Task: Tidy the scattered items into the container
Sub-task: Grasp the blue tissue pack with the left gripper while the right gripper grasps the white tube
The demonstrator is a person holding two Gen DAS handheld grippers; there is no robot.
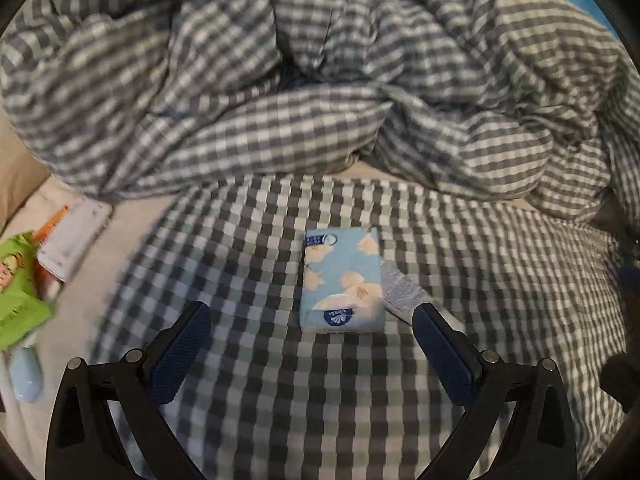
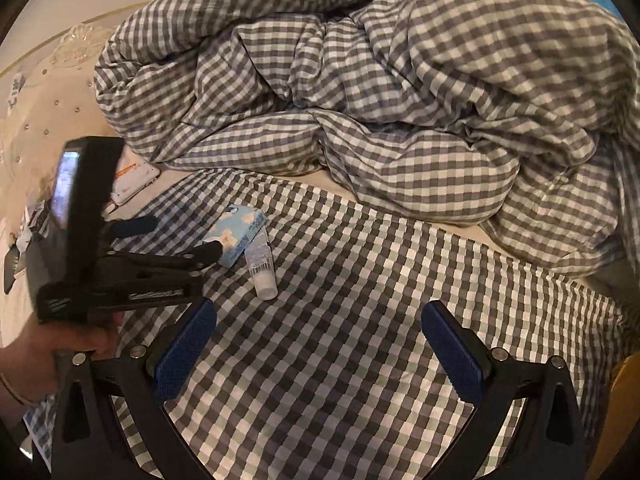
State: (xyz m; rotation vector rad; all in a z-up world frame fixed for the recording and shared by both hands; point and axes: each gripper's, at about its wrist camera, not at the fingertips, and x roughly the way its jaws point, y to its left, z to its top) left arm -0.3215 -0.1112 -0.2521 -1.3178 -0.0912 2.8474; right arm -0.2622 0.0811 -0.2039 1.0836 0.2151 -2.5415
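Note:
A light blue tissue pack point(image 1: 342, 280) with cream flowers lies flat on the checked bedsheet point(image 1: 280, 380). A small clear tube point(image 1: 400, 292) rests against its right side. My left gripper point(image 1: 312, 312) is open just short of the pack, and its right finger covers the tube's near end. In the right wrist view the pack point(image 2: 240, 232) and tube point(image 2: 262, 268) lie ahead to the left, with the left gripper point(image 2: 176, 238) low beside them. My right gripper point(image 2: 319, 308) is open over bare sheet, holding nothing. No container shows.
A bunched checked duvet point(image 1: 320, 80) fills the far side. At the left lie a green packet point(image 1: 16, 280), a white box point(image 1: 74, 240) and a pale blue item point(image 1: 26, 376). A hand point(image 2: 60, 344) holds the left gripper. A tufted headboard point(image 2: 40, 100) stands far left.

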